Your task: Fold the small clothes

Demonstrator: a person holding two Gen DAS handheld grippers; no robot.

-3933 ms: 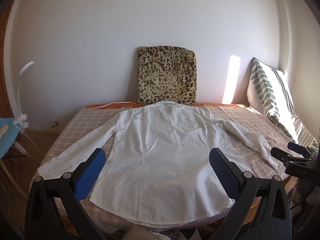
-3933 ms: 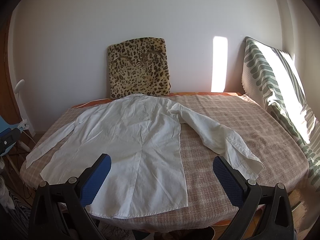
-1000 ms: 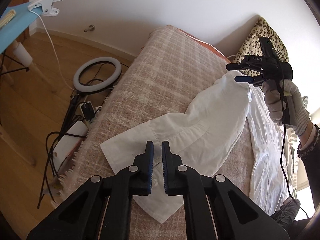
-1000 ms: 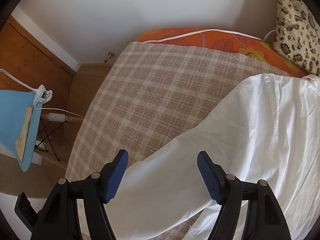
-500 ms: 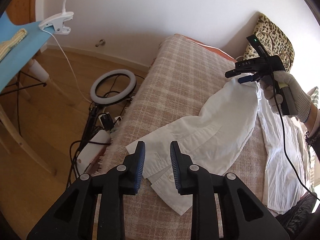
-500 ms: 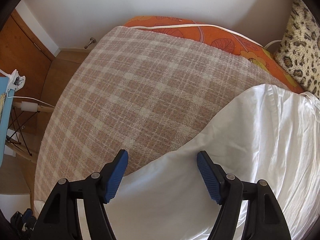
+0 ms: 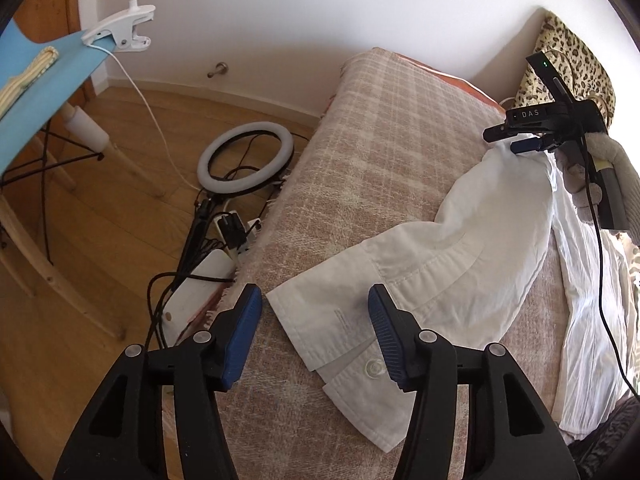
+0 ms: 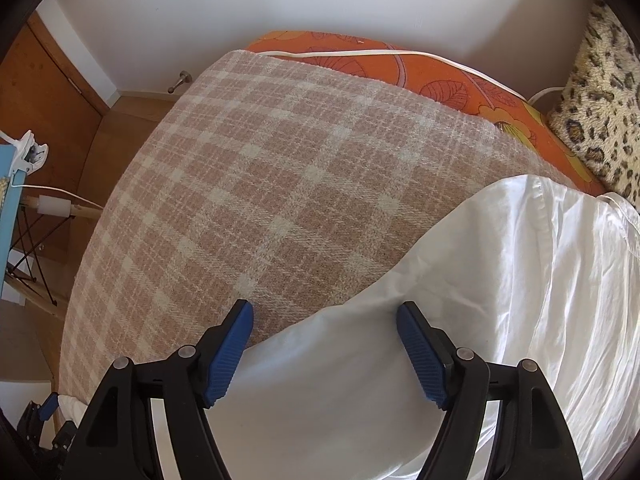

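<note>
The white shirt lies on a bed covered by a plaid blanket, its body toward the right side and one sleeve reaching out to the blanket's left edge. The sleeve cuff sits flat just short of that edge, button side up, one corner turned over. The cloth is creased along the sleeve and heavily wrinkled in the body.

The left claw hovers over the cuff, its jaws opening; the cuff lies below and between them, and the pads do not press on it. The right claw stands with jaws wide and opening over the sleeve's upper part near the shoulder, the fold edge running between the pads without being gripped. From the left view the right claw is seen held by a gloved hand.

Bare blanket lies open above the sleeve up to the orange mattress and the wall. Beyond the bed's left edge the wooden floor holds a ring light, cables and a power strip. A leopard-print cushion leans at the head.
</note>
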